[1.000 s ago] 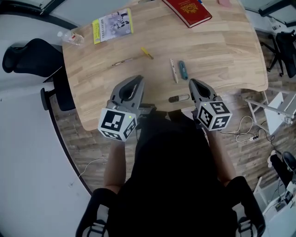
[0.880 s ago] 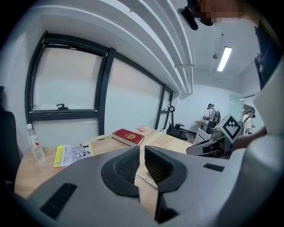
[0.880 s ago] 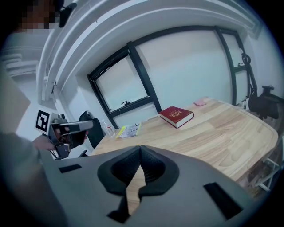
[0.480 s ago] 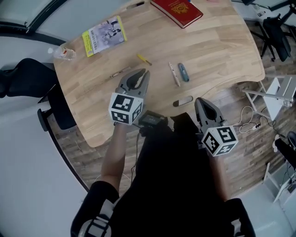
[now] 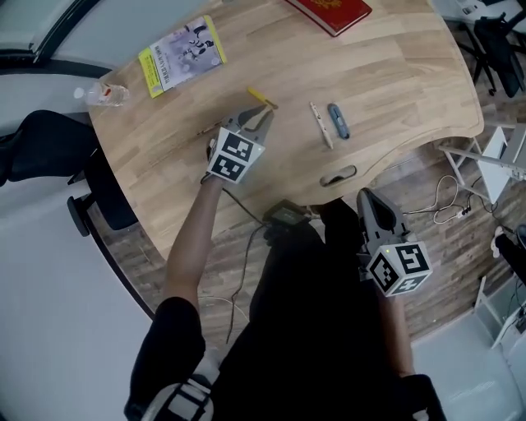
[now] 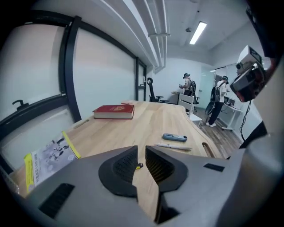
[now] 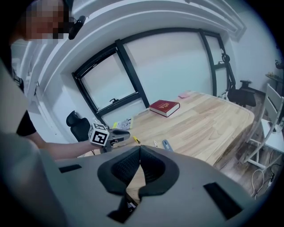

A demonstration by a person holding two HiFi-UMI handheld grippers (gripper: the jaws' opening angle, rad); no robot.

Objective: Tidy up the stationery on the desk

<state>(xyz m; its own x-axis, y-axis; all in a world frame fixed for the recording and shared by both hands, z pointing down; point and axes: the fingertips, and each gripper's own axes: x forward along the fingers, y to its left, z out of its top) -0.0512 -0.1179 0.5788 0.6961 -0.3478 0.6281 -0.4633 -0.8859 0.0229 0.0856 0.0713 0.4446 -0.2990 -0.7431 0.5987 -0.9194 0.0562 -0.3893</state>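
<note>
My left gripper (image 5: pixel 264 114) reaches out over the wooden desk (image 5: pixel 394 74), shut and empty. Its tips lie just short of a small yellow marker (image 5: pixel 262 99). In the left gripper view, that marker (image 6: pixel 139 166) shows right beyond the closed jaws (image 6: pixel 141 150). A thin pen (image 5: pixel 205 131) lies beside the gripper's left side. A white pen (image 5: pixel 321 125) and a blue utility knife (image 5: pixel 338 120) lie to the right. My right gripper (image 5: pixel 365 198) hangs off the desk's near edge, shut, holding nothing.
A red book (image 5: pixel 329 10) lies at the far edge and a yellow-spined booklet (image 5: pixel 181 56) at the far left. A plastic bottle (image 5: pixel 103 94) sits at the left corner. A black chair (image 5: pixel 41 148) stands left of the desk. A slot handle (image 5: pixel 339 175) is cut near the front edge.
The left gripper has gone forward and down over the desk, up to the yellow marker. The right gripper has drawn back off the desk's front edge.
</note>
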